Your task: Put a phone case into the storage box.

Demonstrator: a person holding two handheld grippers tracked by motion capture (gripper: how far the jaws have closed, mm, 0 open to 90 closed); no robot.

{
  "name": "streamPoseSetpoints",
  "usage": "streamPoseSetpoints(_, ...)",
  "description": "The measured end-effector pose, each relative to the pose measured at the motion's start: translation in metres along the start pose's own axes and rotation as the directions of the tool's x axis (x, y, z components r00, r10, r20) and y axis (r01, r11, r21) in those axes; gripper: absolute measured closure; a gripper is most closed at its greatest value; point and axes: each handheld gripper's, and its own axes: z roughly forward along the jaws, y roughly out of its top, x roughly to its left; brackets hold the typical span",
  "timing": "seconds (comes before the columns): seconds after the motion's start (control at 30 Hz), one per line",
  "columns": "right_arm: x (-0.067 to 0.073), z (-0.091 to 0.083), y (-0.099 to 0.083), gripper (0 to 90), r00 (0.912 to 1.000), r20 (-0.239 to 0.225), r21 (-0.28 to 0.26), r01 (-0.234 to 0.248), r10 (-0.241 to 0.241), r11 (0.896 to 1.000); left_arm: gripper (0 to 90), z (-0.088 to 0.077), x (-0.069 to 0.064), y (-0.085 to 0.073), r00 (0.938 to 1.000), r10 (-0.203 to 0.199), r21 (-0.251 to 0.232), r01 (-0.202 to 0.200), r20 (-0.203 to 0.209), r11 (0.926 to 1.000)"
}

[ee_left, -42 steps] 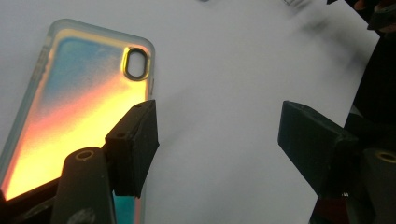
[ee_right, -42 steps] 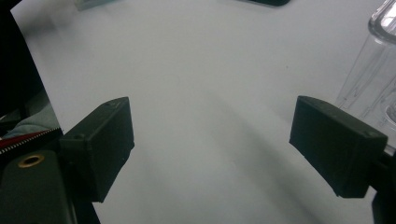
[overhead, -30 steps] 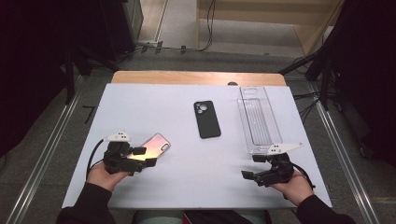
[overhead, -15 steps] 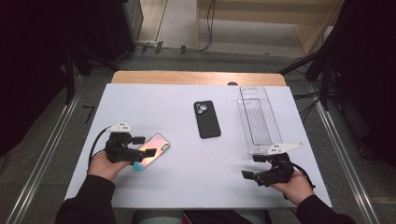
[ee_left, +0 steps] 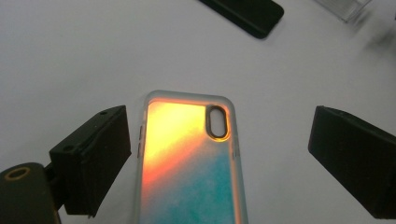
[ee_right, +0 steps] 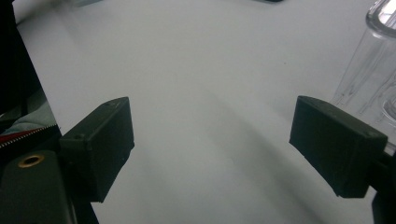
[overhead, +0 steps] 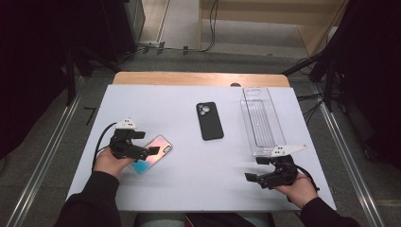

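**Left gripper open astride the iridescent phone case**

The iridescent phone case lies flat on the white table, near its left front corner, directly ahead of the left gripper. In the left gripper view the case runs lengthwise away from the camera, camera cut-out at the far end, its long axis roughly parallel to the two black jaws. The jaws have just been opening and now stand spread wide, one on each side of the case; clear table shows between each pad and the case's long edges, so nothing is gripped. In the high view the case lies on a diagonal, its far end pointing up and to the right toward the black phone case at the table's centre.

The right gripper rests near the right front corner, jaws likewise spread with bare table between them, just in front of the clear plastic tray. It lies well apart from the iridescent case; the left hand is by far the nearer. Any closing move would likely meet the case across its short axis, on its long edges.
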Motion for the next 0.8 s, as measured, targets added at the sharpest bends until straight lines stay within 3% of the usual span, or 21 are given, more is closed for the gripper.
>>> streamPoseSetpoints(0.1,0.000,0.000,0.000,12.0,1.0000,0.001,0.001,-0.001,0.001,1.000,5.7,0.001,0.001,-0.002,0.9998,-0.007,0.017,0.007,0.016,0.9998)
streamPoseSetpoints(0.2,0.000,0.000,0.000,12.0,1.0000,0.002,0.001,0.001,-0.001,1.000,9.0,0.004,0.001,-0.004,0.9999,0.008,0.025,-0.008,-0.010,0.9997)
streamPoseSetpoints(0.37,0.000,0.000,0.000,12.0,1.0000,0.003,-0.001,-0.001,0.001,1.000,9.0,0.009,0.003,-0.009,0.9996,-0.004,0.045,0.005,-0.029,0.9990)
streamPoseSetpoints(0.6,0.000,0.000,0.000,12.0,1.0000,0.002,0.001,0.001,-0.001,1.000,12.7,0.019,0.001,-0.017,0.9978,0.023,0.112,-0.016,-0.063,0.9936)
streamPoseSetpoints(0.8,0.000,0.000,0.000,12.0,1.0000,0.001,0.001,0.000,0.000,1.000,12.7,0.023,0.002,-0.020,0.9952,0.031,0.130,-0.018,-0.093,0.9913)
